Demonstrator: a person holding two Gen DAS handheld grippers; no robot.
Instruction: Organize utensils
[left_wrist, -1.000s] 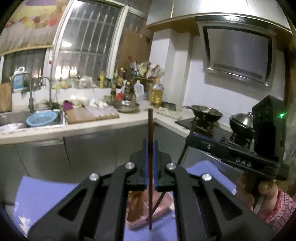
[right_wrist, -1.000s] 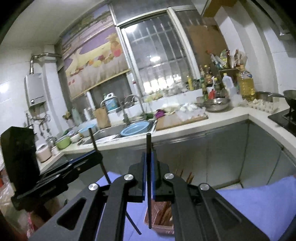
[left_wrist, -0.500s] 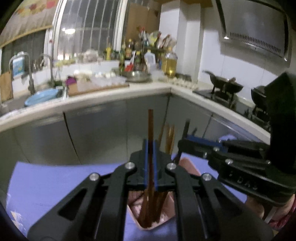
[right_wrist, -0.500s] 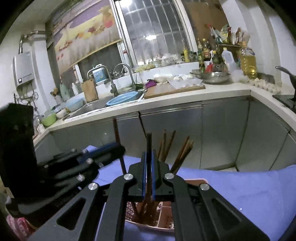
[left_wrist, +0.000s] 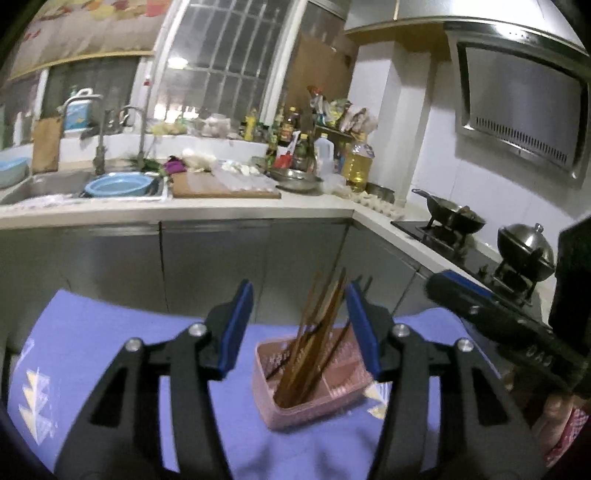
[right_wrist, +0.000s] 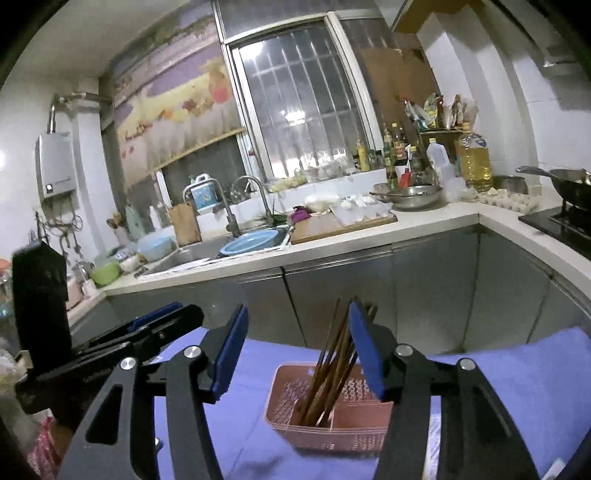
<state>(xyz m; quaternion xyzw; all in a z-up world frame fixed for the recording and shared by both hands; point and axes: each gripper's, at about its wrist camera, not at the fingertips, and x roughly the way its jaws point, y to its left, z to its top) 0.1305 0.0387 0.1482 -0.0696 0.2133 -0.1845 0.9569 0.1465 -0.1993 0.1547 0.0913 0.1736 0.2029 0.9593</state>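
A pink slotted basket (left_wrist: 306, 413) (right_wrist: 332, 439) stands on a blue cloth (left_wrist: 110, 350) (right_wrist: 517, 373). Several brown chopsticks (left_wrist: 317, 332) (right_wrist: 332, 362) lean upright in its left compartment. My left gripper (left_wrist: 298, 295) hangs just above and in front of the basket. Its jaws are opening and its blue pads touch nothing. My right gripper (right_wrist: 297, 314) is beside it, jaws also opening, with the chopsticks showing past the gap, clear of the pads. In each wrist view the other gripper shows at the side (left_wrist: 480, 310) (right_wrist: 155, 328).
A kitchen counter (left_wrist: 258, 210) runs behind, with a sink and blue basin (left_wrist: 118, 184), a cutting board (left_wrist: 221, 188), bottles and an oil jug (right_wrist: 474, 162). A stove with a wok (left_wrist: 454, 218) and a pot (left_wrist: 524, 247) is at the right. A hand (left_wrist: 557, 410) holds the right gripper.
Both grippers came down over the basket, each shut on a chopstick. Their jaws have now spread, and the chopsticks stand in the basket.
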